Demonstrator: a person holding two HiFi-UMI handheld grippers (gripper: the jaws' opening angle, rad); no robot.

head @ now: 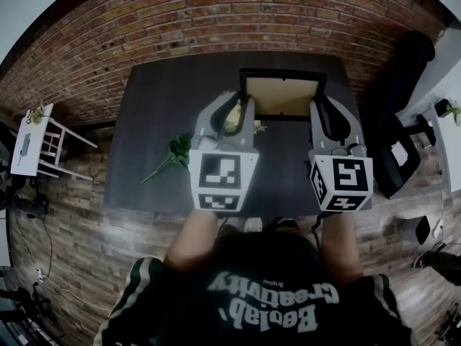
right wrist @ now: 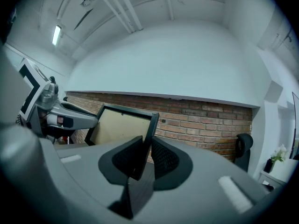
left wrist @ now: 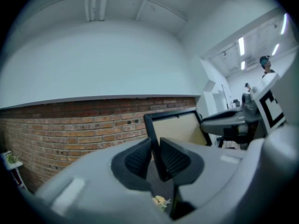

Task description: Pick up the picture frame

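The picture frame (head: 281,96) has a black border and a beige panel, and it stands upright over the dark table (head: 162,99), held from both sides. My left gripper (head: 245,114) is shut on the frame's left bar; in the left gripper view that bar runs between the ribbed pads (left wrist: 140,158) of the left gripper (left wrist: 155,155). My right gripper (head: 318,117) is shut on the right bar. In the right gripper view the picture frame (right wrist: 119,125) has its right edge pinched inside the right gripper (right wrist: 144,157). Both grippers point level toward the brick wall.
A green leafy sprig (head: 173,156) lies on the table to the left of my left gripper, and small pale flowers (head: 232,125) show by its jaws. A brick wall (head: 216,20) backs the table. A white side table (head: 32,139) stands left, a black office chair (head: 400,150) right.
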